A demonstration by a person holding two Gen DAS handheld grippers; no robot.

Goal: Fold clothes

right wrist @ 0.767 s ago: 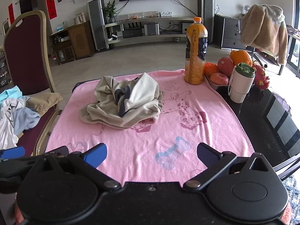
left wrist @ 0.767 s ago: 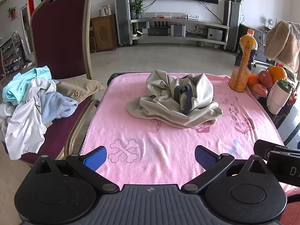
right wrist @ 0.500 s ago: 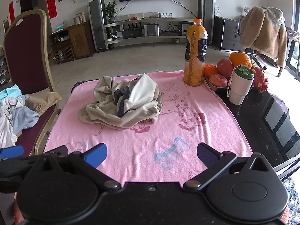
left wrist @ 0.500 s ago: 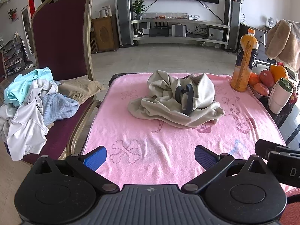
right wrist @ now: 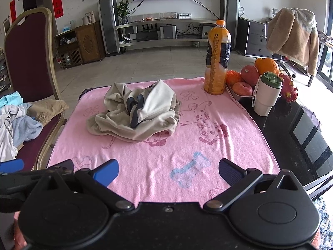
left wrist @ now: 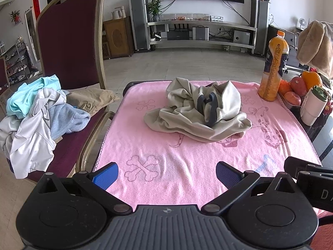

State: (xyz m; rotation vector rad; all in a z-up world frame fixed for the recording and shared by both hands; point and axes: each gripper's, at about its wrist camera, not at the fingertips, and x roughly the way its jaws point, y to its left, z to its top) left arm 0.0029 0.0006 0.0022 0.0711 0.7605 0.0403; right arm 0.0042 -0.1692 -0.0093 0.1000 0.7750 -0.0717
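Observation:
A crumpled beige garment with dark grey trim (left wrist: 199,112) lies bunched at the far middle of the pink towel (left wrist: 166,152) on the table; it also shows in the right wrist view (right wrist: 137,114). My left gripper (left wrist: 166,174) is open and empty, above the towel's near edge. My right gripper (right wrist: 168,171) is open and empty, also at the near edge, to the right of the left one. Both are well short of the garment. A pile of other clothes (left wrist: 35,114) lies on the maroon chair (left wrist: 68,41) to the left.
An orange juice bottle (right wrist: 217,58), fruit (right wrist: 258,70) and a white tumbler (right wrist: 267,93) stand at the table's far right. A beige jacket (right wrist: 293,37) hangs over a chair beyond. The dark table edge (right wrist: 308,145) runs along the right.
Both grippers have drifted slightly; the view has shifted a little. The garment has not moved and both jaws stay open.

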